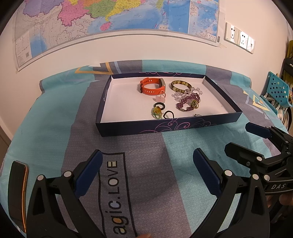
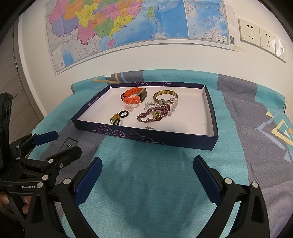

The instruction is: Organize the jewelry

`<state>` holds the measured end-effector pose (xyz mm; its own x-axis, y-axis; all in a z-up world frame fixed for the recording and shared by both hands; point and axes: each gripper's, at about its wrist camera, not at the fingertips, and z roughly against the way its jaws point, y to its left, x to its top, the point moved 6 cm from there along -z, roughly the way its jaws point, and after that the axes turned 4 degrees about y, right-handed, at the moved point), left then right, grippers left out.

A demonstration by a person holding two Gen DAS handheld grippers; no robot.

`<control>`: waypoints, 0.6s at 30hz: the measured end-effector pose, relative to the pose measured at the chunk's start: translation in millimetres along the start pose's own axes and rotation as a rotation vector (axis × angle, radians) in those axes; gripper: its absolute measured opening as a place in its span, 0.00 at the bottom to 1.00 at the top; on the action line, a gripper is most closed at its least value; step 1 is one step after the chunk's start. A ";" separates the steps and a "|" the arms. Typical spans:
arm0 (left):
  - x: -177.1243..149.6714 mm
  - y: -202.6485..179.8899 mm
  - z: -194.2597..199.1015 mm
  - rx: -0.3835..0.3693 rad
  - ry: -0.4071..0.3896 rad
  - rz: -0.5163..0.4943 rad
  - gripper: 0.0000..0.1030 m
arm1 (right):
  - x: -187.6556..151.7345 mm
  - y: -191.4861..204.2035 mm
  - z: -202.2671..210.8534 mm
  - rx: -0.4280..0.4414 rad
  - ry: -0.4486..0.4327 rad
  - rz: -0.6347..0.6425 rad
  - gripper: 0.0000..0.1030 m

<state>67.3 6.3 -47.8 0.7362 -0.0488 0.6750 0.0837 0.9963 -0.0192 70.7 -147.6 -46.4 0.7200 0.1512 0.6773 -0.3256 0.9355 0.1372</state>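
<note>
While the left wrist view looks along its own left gripper point(image 1: 146, 164), whose blue pads point(image 1: 207, 174) stand spread wide with nothing between them at the bottom of the frame, a dark box point(image 1: 161, 126) sits on the cloth point(image 1: 45, 128) at centre. Inside the box, toward its upper middle, lies an orange watch point(image 1: 153, 86), with a mottled bangle point(image 1: 181, 85) just to its right. Below the bangle, clear beads point(image 1: 185, 93) and a purple bracelet point(image 1: 188, 102) lie tangled together. A black ring point(image 1: 159, 105) and an amber charm point(image 1: 156, 111) touch near the box's lower middle. At the right edge the right gripper point(image 1: 243, 139) shows, its fingers apart. A map point(image 1: 109, 16) fills the top, sockets point(image 1: 239, 38) at upper right, and a phone point(image 1: 18, 192) stands at lower left

From the right wrist view, the right gripper point(image 2: 147, 171) sits at the bottom, fingers spread over bare cloth point(image 2: 146, 183). The box point(image 2: 155, 136) is at centre, holding the watch point(image 2: 133, 95), bangle point(image 2: 165, 96), beads point(image 2: 172, 104), bracelet point(image 2: 153, 115), ring point(image 2: 123, 113) and charm point(image 2: 115, 119). The left gripper point(image 2: 60, 144) shows at lower left, also parted and empty, with a hand point(image 2: 25, 203) gripping below it
</note>
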 end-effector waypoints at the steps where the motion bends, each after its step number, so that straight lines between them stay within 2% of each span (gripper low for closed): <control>1: 0.0 0.0 -0.1 0.000 0.000 0.000 0.94 | 0.2 0.2 0.1 0.000 0.000 0.000 0.93; 18: 0.5 -1.8 -1.4 -0.003 0.003 -0.003 0.94 | 0.6 -1.0 0.5 0.003 -0.001 -0.006 0.93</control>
<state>68.5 4.4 -48.5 0.7380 -0.0517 0.6728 0.0874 0.9960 -0.0194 71.1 -148.7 -45.8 0.7214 0.1454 0.6771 -0.3234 0.9353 0.1437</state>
